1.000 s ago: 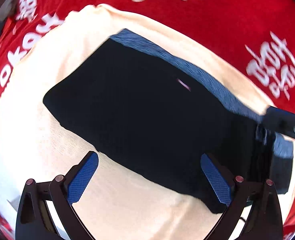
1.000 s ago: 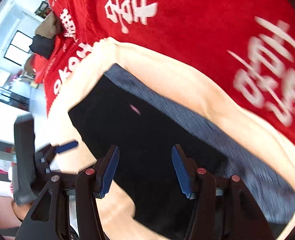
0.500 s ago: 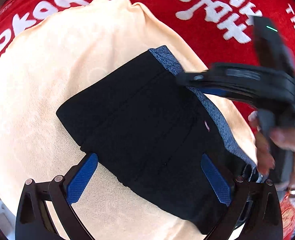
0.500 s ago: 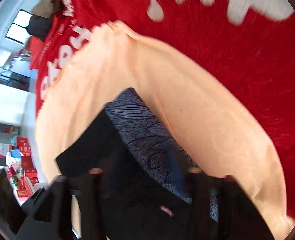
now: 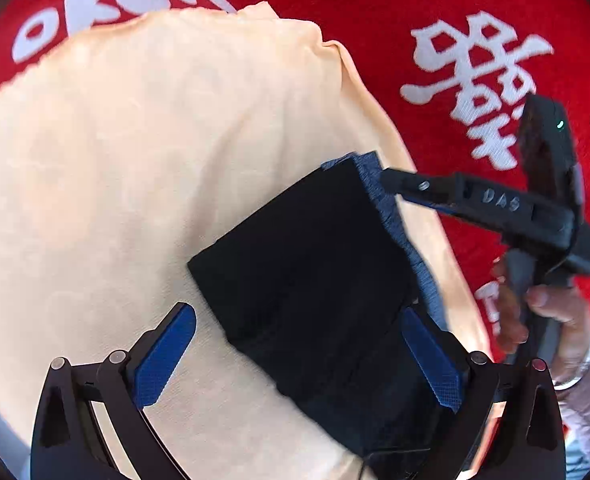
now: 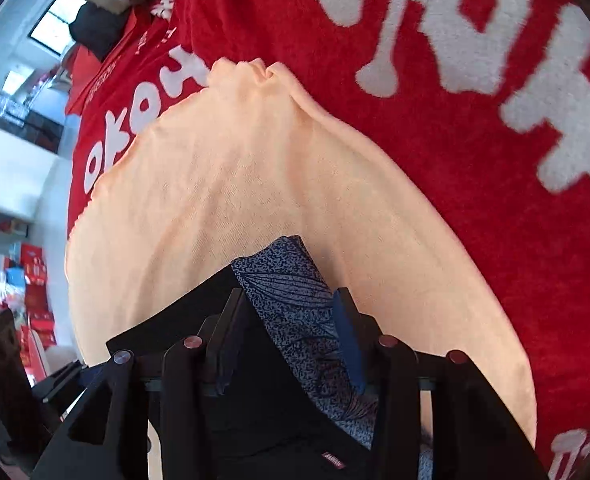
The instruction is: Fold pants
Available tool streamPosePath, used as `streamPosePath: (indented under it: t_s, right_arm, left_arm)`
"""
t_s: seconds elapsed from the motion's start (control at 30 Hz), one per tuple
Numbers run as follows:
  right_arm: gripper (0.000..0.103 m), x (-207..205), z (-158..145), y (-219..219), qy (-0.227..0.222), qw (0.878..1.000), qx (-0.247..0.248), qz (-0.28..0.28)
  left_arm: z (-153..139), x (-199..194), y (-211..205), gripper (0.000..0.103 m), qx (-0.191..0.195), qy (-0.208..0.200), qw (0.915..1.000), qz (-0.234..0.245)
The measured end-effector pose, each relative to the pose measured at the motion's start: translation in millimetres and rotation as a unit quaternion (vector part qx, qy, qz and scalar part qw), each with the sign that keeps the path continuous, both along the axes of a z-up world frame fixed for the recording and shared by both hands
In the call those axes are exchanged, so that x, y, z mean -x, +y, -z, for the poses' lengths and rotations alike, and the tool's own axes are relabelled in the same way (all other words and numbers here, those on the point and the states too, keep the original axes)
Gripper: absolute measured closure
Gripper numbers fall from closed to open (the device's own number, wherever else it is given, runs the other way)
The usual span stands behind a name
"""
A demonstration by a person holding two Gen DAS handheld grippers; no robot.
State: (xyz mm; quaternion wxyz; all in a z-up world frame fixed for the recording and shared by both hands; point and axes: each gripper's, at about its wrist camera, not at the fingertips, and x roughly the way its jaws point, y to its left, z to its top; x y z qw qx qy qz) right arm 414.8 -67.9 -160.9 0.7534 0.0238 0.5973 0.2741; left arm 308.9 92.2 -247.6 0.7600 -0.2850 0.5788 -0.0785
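The pants (image 5: 315,276) lie folded into a black rectangle with a blue-grey patterned layer (image 6: 295,304) along one edge, on a peach cloth (image 5: 135,160). My left gripper (image 5: 295,356) is open, its blue pads on either side of the near end of the pants, just above them. My right gripper (image 6: 291,328) is open with its fingers straddling the patterned edge at the far corner. It shows in the left wrist view (image 5: 423,192) coming in from the right, its tip at that corner.
The peach cloth lies on a red cover with white lettering (image 5: 475,80). The person's hand (image 5: 543,312) holds the right gripper's handle. A room with a window (image 6: 55,20) and boxes shows far left in the right wrist view.
The right gripper has moved along the patterned edge to the pants' far corner. The left gripper has pulled back a little, staying open over the near end.
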Motion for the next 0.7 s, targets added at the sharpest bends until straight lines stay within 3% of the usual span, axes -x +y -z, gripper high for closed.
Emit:
streamPosePath:
  t_s: [0.13, 0.27, 0.43, 0.53, 0.57, 0.6, 0.67, 0.7]
  right_arm:
    - [0.055, -18, 15, 16, 0.011, 0.998, 0.020, -0.058]
    - [0.052, -27, 24, 24, 0.031, 0.996, 0.007, -0.078]
    - [0.048, -34, 29, 37, 0.044, 0.996, 0.003, -0.079]
    - [0.052, -32, 30, 49, 0.038, 0.995, 0.036, -0.089]
    - [0.067, -32, 30, 49, 0.040, 0.995, 0.039, -0.085]
    - [0.072, -33, 28, 50, 0.043, 0.995, 0.038, -0.078]
    - [0.079, -28, 23, 48, 0.035, 0.996, 0.040, -0.077]
    - [0.080, -25, 19, 47, 0.031, 0.996, 0.040, -0.078]
  left_arm:
    - [6, -3, 0, 0.000, 0.033, -0.013, 0.9993, 0.007]
    - [18, -4, 5, 0.000, 0.074, -0.003, 0.9972, 0.012]
    - [20, -8, -2, 0.000, 0.062, -0.014, 0.9978, 0.020]
    - [21, -12, -7, 0.001, 0.056, -0.016, 0.9982, 0.015]
    - [19, -9, -6, 0.010, 0.052, -0.019, 0.9984, 0.012]
    - [17, -9, -6, 0.018, 0.036, -0.020, 0.9991, 0.005]
    - [18, -8, -3, 0.053, 0.023, -0.016, 0.9996, -0.003]
    - [18, -6, 2, 0.060, 0.025, -0.012, 0.9996, -0.011]
